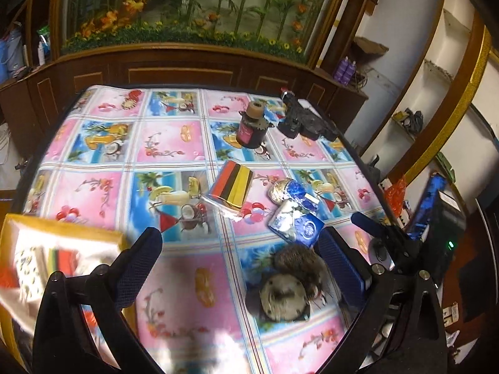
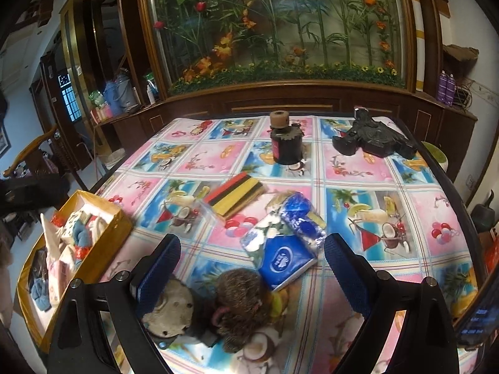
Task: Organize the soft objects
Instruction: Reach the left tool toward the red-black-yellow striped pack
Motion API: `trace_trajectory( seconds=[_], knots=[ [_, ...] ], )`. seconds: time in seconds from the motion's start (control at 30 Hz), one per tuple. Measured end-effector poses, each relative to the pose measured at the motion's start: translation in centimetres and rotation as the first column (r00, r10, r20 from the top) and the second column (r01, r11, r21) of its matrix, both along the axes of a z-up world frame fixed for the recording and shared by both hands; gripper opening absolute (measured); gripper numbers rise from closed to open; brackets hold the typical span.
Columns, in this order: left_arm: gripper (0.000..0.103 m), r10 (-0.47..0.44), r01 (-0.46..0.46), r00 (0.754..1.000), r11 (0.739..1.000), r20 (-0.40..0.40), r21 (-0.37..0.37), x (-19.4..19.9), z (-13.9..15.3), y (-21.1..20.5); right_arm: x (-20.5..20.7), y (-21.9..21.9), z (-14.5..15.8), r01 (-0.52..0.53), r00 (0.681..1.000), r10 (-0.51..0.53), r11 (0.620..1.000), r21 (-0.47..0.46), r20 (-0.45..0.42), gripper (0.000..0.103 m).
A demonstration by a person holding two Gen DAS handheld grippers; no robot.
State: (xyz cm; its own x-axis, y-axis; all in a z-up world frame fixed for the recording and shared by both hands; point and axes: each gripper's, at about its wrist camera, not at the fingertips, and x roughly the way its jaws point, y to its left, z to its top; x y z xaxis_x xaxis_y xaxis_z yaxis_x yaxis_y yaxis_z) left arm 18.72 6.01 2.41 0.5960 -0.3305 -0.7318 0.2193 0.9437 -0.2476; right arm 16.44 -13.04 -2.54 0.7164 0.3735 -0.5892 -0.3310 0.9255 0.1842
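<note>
Your left gripper (image 1: 240,258) stands released, holding nothing; the furry plush toy (image 1: 288,283) lies between its jaws, nearer the right one. Your right gripper (image 2: 252,258) is likewise released, the plush toy (image 2: 218,308) just inside its left jaw. The yellow box (image 2: 106,246) sits beyond that jaw, outside.

A home dining room: patterned tablecloth (image 2: 358,168), carved wooden cabinet (image 2: 280,99), glassed display of artificial flowers (image 2: 274,25).

Both the left gripper (image 1: 241,265) and the right gripper (image 2: 252,268) have black angular frames with silver screws, and each finger carries a blue, finely textured pad (image 2: 159,272).
</note>
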Motion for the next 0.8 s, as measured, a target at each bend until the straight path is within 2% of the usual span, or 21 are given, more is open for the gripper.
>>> trace_trajectory(
  seconds=[0.2, 0.53, 0.67, 0.8],
  knots=[
    [0.100, -0.057, 0.059, 0.997, 0.997, -0.054, 0.045, 5.0, -3.6, -2.9, 2.2, -0.5, -2.2, 0.003, 0.997, -0.002, 1.000, 0.014, -0.079, 0.094],
    [0.100, -0.039, 0.043, 0.995, 0.998, -0.092, 0.049, 10.9, -7.2, -3.4, 3.3, -1.3, -2.7, 0.053, 0.993, -0.048, 0.998, 0.040, -0.109, 0.094],
    [0.100, -0.083, 0.089, 0.991, 0.994, -0.102, 0.060, 12.2, -8.5, -4.4, 3.2, -1.4, -3.0, 0.056, 0.991, -0.051, 0.998, 0.038, -0.121, 0.094],
    [0.101, -0.134, 0.146, 0.987, 0.980, -0.094, 0.136, 12.5, -9.4, -6.4, 3.3, -1.3, -3.1, 0.057, 0.991, -0.052, 0.998, 0.036, -0.121, 0.094]
  ],
)
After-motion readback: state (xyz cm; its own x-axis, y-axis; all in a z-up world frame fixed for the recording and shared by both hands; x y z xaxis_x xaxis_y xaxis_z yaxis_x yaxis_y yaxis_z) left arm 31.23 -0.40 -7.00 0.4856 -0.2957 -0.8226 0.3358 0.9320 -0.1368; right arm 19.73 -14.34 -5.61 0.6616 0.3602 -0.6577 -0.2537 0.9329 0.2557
